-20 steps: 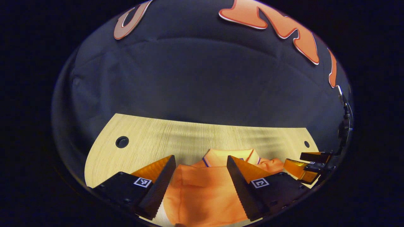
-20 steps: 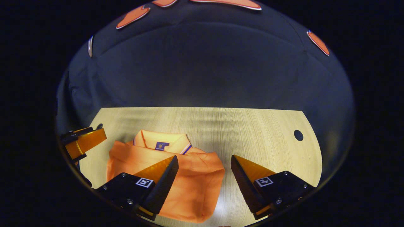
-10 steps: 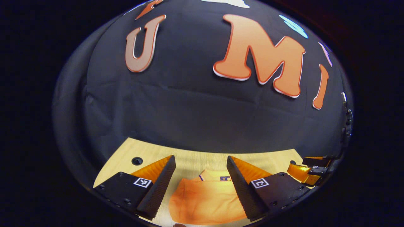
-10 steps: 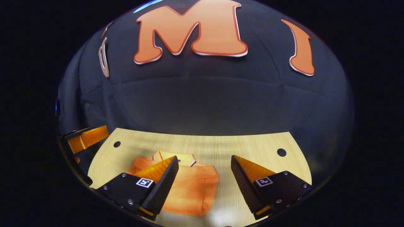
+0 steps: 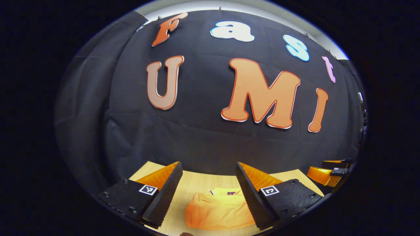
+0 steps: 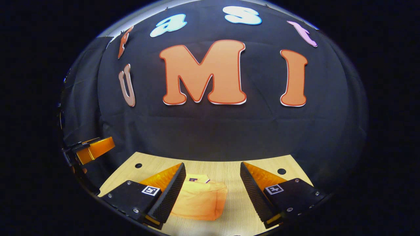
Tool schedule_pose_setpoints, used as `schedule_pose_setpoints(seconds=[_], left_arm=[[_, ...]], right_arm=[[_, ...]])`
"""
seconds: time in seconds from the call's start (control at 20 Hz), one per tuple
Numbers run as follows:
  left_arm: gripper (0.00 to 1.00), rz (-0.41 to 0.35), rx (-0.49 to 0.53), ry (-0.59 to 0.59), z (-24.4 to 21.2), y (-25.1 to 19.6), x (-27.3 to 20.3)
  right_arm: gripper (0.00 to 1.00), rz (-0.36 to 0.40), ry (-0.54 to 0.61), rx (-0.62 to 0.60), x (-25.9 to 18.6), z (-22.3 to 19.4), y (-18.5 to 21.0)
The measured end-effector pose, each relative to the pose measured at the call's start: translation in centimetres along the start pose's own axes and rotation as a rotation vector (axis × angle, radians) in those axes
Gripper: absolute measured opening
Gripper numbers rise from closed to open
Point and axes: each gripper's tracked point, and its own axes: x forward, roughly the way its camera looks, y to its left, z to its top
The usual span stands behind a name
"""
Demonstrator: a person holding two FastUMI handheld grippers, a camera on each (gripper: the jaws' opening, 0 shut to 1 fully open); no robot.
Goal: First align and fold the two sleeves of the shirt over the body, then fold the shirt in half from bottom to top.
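The orange shirt (image 5: 218,211) lies folded into a compact bundle on the wooden table (image 5: 197,183), its collar toward the far side. In the left gripper view my left gripper (image 5: 208,193) hangs open above and in front of it, nothing between its fingers. The right gripper view has the same folded shirt (image 6: 201,200) low and left of centre, partly behind the left finger. My right gripper (image 6: 211,193) is open and holds nothing. The other gripper appears at the right edge (image 5: 328,170) of the left gripper view and at the left edge (image 6: 92,149) of the right gripper view.
The light wooden table (image 6: 229,170) ends at the black cloth wall behind it. Two round holes (image 6: 281,171) (image 6: 138,165) sit near its far corners. Bare wood surrounds the shirt.
Both grippers have pulled back and tilted upward, away from the shirt, which now looks smaller and lower in both views. Both stay open. The shirt lies still.
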Motion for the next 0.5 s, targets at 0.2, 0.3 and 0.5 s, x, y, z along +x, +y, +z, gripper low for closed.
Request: schedule_pose_setpoints(seconds=[0.2, 0.3, 0.5], left_arm=[[1.00, 0.013, 0.018, -0.084, 1.8, 0.7, -4.9], [0.97, 0.015, 0.035, -0.105, 1.8, 0.5, -6.5], [0.94, 0.006, 0.030, -0.083, 0.3, -0.2, -7.8]], right_arm=[[1.00, 0.015, -0.064, 0.037, -4.2, 0.4, 0.2], [1.00, 0.015, -0.088, 0.047, -5.8, 0.0, 0.1], [0.99, 0.003, -0.102, 0.075, -7.4, -1.2, -0.3]])
